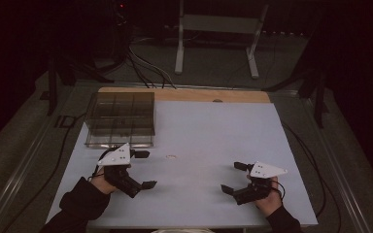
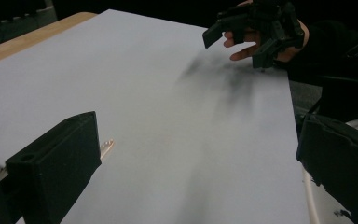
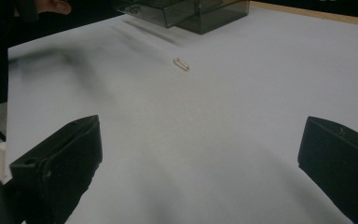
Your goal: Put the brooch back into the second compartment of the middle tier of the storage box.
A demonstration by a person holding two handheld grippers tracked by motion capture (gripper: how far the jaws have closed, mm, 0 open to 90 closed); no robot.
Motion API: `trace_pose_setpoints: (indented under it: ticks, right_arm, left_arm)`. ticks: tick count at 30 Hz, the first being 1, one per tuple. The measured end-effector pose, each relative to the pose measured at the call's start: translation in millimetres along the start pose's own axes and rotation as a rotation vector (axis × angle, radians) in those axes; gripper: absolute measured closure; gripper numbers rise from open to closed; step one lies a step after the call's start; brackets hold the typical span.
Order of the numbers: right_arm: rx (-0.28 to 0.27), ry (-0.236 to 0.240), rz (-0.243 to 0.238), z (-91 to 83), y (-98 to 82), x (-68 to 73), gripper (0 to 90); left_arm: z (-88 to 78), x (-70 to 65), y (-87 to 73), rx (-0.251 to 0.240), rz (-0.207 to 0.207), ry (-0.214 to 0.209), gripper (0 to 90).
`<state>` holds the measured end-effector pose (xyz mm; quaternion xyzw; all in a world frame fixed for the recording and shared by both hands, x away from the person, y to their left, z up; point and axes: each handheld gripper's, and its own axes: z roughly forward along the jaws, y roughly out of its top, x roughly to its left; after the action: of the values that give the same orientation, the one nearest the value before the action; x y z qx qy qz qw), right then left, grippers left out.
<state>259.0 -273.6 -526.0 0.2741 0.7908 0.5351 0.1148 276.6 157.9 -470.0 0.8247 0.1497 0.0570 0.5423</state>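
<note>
Clip (image 1: 170, 157), the small pale metal piece, lies loose on the table (image 1: 213, 131), just in front of the compartment box (image 1: 120, 119) and between my two grippers, nearer the left one.

Largest first. I note the table: a white sheet with a wooden strip along the far edge. The smoked clear compartment box sits at the far left corner of the sheet; its dividers are visible, but I cannot tell its contents.

Left gripper (image 1: 144, 169): held in my left hand (image 1: 99, 182) at the near left, jaws wide apart, nothing between them, clear of the sheet as far as I can tell. In the left gripper view the clip (image 2: 106, 147) peeks out just beside the left jaw, not touching it.

Right gripper (image 1: 234, 178): held in my right hand (image 1: 268, 199) at the near right, jaws likewise spread wide and empty. In the right gripper view the clip (image 3: 182, 64) lies well ahead of the jaws, near the box (image 3: 186, 11).
</note>
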Motion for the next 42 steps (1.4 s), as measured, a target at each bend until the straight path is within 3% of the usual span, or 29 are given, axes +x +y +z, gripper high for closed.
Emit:
trace_pose_setpoints:
  ticks: [18, 21, 32, 37, 42]
  right_arm:
    - [-0.007, 0.006, 0.014, -0.4, -0.3, -1.3, 0.0]
    - [-0.006, 0.007, 0.017, 0.1, -0.3, -1.5, 0.0]
    - [-0.005, 0.014, 0.028, 2.1, -0.9, -2.3, 0.0]
    - [0.001, 0.015, 0.026, 2.5, -1.1, -2.3, 0.0]
    - [0.003, 0.018, 0.026, 2.3, -1.3, -2.0, 0.0]
  left_arm:
    - [41.3, 23.0, 21.8, 0.029, 0.005, -0.044, 0.5]
    - [46.6, 25.0, 23.6, 0.019, -0.001, -0.016, 0.6]
    - [66.2, 37.9, 20.1, 0.025, -0.062, 0.013, 0.5]
    - [83.3, 41.1, 12.7, 0.046, -0.058, 0.084, 0.5]
    - [89.7, 47.1, 4.1, 0.035, -0.084, 0.112, 0.6]
